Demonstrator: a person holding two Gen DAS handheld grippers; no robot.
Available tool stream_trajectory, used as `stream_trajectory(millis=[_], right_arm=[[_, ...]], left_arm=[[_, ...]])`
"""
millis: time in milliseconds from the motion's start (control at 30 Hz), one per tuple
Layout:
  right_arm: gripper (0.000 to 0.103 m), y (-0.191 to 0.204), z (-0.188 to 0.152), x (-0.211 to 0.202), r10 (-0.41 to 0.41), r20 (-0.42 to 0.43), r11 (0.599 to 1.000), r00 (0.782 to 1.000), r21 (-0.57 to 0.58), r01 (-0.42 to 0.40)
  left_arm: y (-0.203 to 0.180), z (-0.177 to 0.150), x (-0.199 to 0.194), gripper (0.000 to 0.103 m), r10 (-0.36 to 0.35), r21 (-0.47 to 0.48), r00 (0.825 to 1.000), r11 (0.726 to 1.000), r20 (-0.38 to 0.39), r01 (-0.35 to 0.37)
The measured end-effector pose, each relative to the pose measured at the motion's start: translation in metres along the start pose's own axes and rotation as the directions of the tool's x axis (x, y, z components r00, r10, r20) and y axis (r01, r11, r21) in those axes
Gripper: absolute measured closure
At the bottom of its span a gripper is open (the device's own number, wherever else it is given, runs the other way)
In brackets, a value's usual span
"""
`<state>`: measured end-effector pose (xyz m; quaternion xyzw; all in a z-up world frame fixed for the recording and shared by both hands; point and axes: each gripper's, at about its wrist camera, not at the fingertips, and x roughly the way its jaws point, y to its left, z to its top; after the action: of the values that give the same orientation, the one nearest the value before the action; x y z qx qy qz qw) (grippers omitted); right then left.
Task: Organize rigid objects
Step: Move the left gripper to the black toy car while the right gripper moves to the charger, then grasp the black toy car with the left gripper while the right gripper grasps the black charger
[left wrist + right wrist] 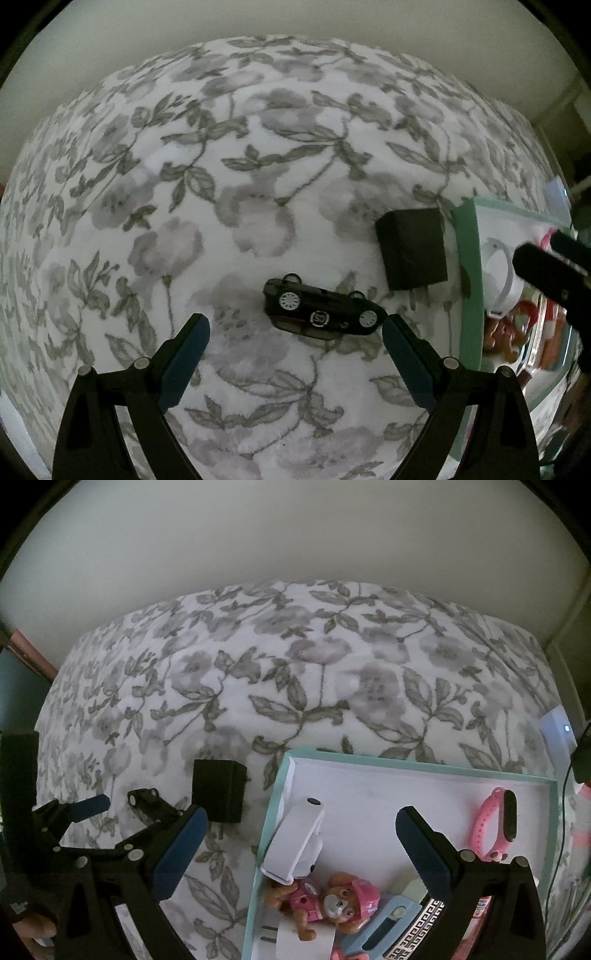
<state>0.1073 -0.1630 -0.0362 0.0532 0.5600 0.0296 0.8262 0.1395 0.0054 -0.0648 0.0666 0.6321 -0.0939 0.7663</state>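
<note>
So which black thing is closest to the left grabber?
The toy car, lying on its side by the left gripper's fingertips. The black charger sits farther off, beside the box.

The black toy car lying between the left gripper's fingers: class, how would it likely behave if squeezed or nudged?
The black toy car looks hard-bodied, so probably stiff and light. It lies on its side on the floral bedspread, so it likely won't roll. The open left gripper may slip on its smooth shell.

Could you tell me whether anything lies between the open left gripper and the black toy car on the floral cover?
Nothing visible does. The left gripper is open with the toy car lying just ahead of its fingertips; the black charger sits farther off, beside the box.
</note>
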Motion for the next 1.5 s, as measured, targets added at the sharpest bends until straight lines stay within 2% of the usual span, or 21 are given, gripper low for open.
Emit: stream_trajectory(millis=[200,467,600,733,800,833,967,1133,1300,1500], right_arm=[[0.000,-0.002,0.000,0.000,0.001,-0.002,1.000,1.000,0.007,-0.001],[0.000,-0.001,0.000,0.004,-0.007,-0.012,1.000,1.000,0.009,0.007],[0.000,-0.001,0.000,0.007,-0.011,-0.016,1.000,1.000,0.011,0.011],[0.000,0.000,0.000,0.009,-0.017,-0.022,1.000,1.000,0.007,0.017],[0.000,0.001,0.000,0.010,-0.018,-0.024,1.000,1.000,0.003,0.018],[0.000,0.001,0.000,0.010,-0.017,-0.024,1.000,1.000,0.001,0.018],[0.000,0.003,0.000,0.011,-0.019,-0.024,1.000,1.000,-0.002,0.019],[0.000,0.005,0.000,0.011,-0.014,-0.019,1.000,1.000,-0.005,0.014],[0.000,0.018,0.001,0.010,0.007,0.012,1.000,1.000,-0.028,-0.007],[0.000,0.040,0.001,0.011,0.014,0.036,0.996,0.999,-0.086,-0.011]], left_arm=[[-0.020,0.000,0.005,0.008,0.023,0.068,1.000,0.997,-0.002,-0.023],[-0.027,-0.002,0.007,0.008,0.067,0.102,0.997,0.992,0.030,-0.070],[-0.027,-0.001,0.014,0.008,0.067,0.120,0.997,0.990,0.049,-0.073],[-0.038,-0.002,0.019,0.009,0.081,0.173,0.995,0.981,0.054,-0.090],[-0.045,-0.003,0.020,0.015,0.085,0.194,0.995,0.976,0.055,-0.094],[-0.047,-0.004,0.020,0.026,0.077,0.201,0.996,0.976,0.053,-0.086],[-0.050,-0.003,0.021,0.026,0.066,0.194,0.997,0.978,0.049,-0.075],[-0.032,0.000,0.017,0.026,0.072,0.132,0.996,0.988,0.048,-0.077],[0.000,0.004,0.009,0.026,0.075,-0.009,0.996,0.997,0.043,-0.075],[0.038,0.009,0.000,0.026,0.078,-0.191,0.996,0.979,0.051,-0.067]])
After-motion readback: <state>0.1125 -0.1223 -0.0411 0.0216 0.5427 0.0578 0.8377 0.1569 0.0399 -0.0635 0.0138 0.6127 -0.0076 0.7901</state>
